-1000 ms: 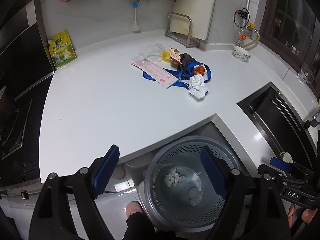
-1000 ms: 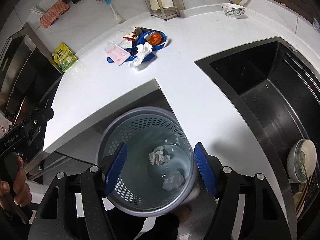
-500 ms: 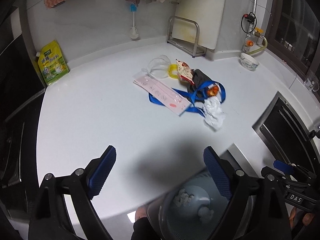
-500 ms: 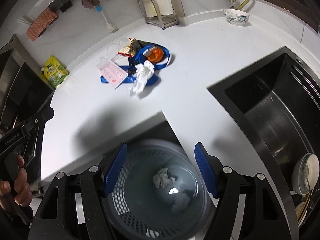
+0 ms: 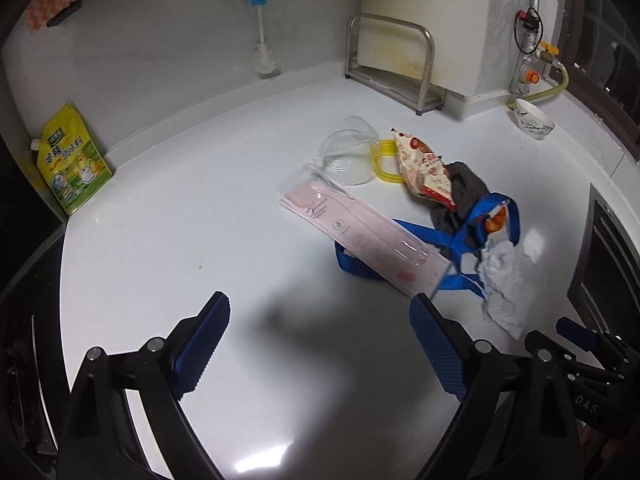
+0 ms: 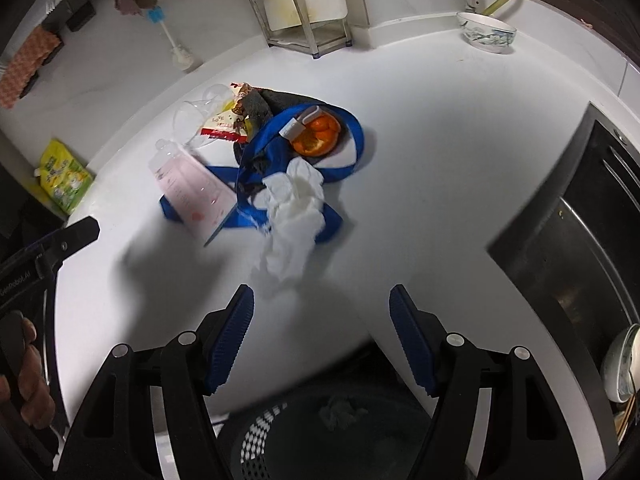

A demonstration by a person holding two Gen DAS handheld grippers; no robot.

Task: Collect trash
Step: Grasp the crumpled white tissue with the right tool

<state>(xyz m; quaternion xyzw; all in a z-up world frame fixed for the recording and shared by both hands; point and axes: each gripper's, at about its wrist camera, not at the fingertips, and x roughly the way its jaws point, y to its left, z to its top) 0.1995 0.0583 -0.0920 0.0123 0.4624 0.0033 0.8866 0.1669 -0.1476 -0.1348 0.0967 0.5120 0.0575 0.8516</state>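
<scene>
A pile of trash lies on the white counter: a crumpled white tissue [image 6: 294, 216] [image 5: 502, 280], a blue strap [image 6: 352, 136] [image 5: 472, 220], a pink flat packet [image 5: 360, 240] [image 6: 192, 192], a red snack wrapper [image 5: 424, 172], a clear plastic cup [image 5: 348, 152], orange peel [image 6: 316, 136] and a dark rag [image 5: 464, 188]. My left gripper [image 5: 320, 344] is open and empty over the counter, short of the packet. My right gripper [image 6: 322, 340] is open and empty, just short of the tissue. The mesh trash bin [image 6: 320, 432] sits below the counter edge with crumpled paper inside.
A yellow-green pouch [image 5: 72, 164] leans at the far left wall. A steel rack [image 5: 392, 64], a bottle brush [image 5: 262, 52] and a patterned bowl [image 6: 486, 32] stand at the back. A black sink [image 6: 580, 240] with dishes lies to the right.
Both grippers have risen from over the bin and moved forward over the counter toward the trash pile. Both stay open and empty.
</scene>
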